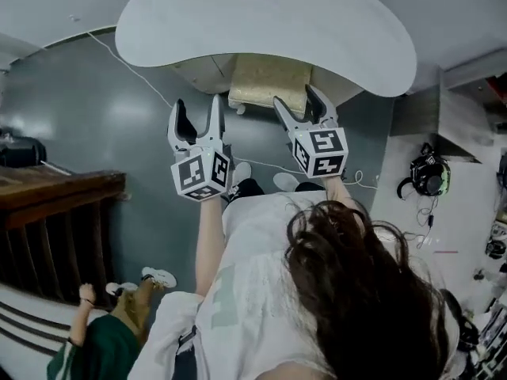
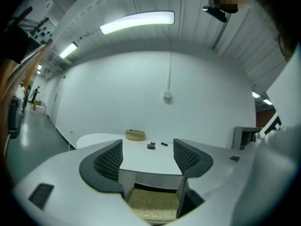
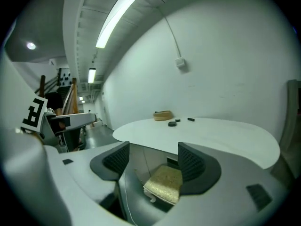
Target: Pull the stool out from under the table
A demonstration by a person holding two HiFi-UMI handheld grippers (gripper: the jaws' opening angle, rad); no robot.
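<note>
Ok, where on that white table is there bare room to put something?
The tabletop is bare from its near edge back to the small dark items. It's crowded only at the far side, where the tan basket sits beside them.

A white cable trails over the grey floor (a black headset sits well apart, at right).
</note>
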